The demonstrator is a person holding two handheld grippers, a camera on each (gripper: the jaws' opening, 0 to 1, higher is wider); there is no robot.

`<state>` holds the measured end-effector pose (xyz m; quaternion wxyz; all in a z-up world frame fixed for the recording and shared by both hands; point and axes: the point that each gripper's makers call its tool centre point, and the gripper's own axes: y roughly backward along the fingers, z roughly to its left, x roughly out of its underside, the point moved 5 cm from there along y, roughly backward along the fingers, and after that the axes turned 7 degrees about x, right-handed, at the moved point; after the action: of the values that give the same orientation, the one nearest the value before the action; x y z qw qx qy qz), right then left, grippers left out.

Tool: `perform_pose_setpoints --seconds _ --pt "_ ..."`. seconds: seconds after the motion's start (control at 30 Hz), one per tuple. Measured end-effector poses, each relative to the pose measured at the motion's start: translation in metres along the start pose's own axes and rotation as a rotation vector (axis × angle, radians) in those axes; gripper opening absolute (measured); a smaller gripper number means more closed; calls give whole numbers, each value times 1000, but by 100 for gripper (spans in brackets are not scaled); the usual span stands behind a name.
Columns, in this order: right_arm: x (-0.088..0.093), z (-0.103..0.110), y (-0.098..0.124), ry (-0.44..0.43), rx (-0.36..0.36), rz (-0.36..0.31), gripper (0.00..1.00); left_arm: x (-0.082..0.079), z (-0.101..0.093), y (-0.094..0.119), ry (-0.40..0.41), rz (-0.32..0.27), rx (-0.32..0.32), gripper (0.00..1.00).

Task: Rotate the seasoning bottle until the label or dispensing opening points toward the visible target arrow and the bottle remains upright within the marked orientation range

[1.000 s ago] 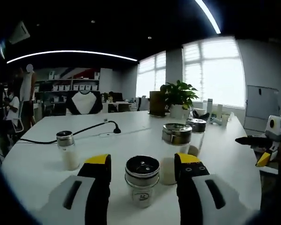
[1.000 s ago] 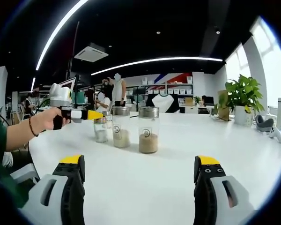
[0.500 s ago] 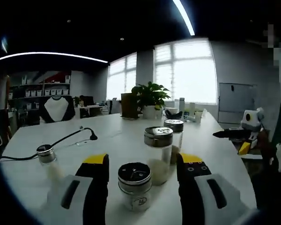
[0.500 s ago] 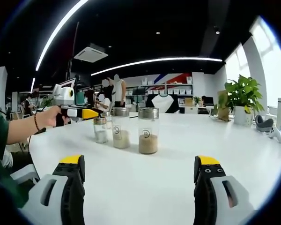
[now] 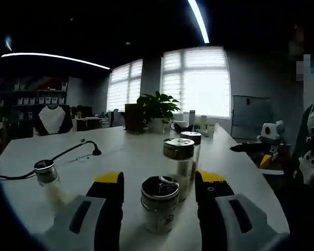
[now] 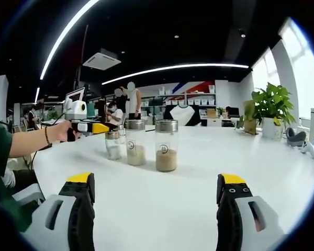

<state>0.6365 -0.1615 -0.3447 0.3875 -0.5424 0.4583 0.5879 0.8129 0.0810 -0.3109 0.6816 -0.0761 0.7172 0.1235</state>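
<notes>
A short seasoning bottle (image 5: pixel 159 205) with a metal lid stands upright on the white table (image 5: pixel 120 157). It sits between the jaws of my left gripper (image 5: pixel 159 178), which is open and has a gap on each side of the bottle. Beyond it stand two taller bottles (image 5: pixel 178 166), one behind the other. In the right gripper view, a hand holds the left gripper (image 6: pixel 87 126) beside a small bottle (image 6: pixel 113 145). My right gripper (image 6: pixel 157 178) is open over bare table, well short of the two tall bottles (image 6: pixel 166 146).
A small bottle (image 5: pixel 46 180) stands at the left, with a black cable (image 5: pixel 68 151) behind it. A potted plant (image 5: pixel 156 109) sits at the table's far end. The right gripper (image 5: pixel 256 150) shows past the table's right edge. People (image 6: pixel 126 102) stand by shelves.
The left gripper view has swung, so the plant and bottles have slid left in it. The short bottle stays between the jaws. In the right gripper view the hand has edged slightly right.
</notes>
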Motion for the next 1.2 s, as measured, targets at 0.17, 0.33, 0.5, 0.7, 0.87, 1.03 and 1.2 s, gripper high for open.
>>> perform_pose_setpoints --seconds 0.17,0.33,0.5,0.7,0.87,1.03,1.2 --pt "0 0 0 -2 3 -1 100 -5 -2 -3 -6 -16 43 57" --pt "0 0 0 -2 1 1 100 1 1 -4 8 6 57 54" --pt "1 0 0 -3 0 0 99 6 3 -2 22 13 56 50" --pt "3 2 -2 -2 -7 6 98 8 3 -2 42 2 57 48" --pt "2 1 -1 5 -14 -1 97 11 3 -5 45 13 55 46" --pt "1 1 -1 -3 -12 -1 96 13 3 -7 42 16 59 38" --pt "1 2 0 -7 -15 -4 92 17 3 -8 51 13 51 35"
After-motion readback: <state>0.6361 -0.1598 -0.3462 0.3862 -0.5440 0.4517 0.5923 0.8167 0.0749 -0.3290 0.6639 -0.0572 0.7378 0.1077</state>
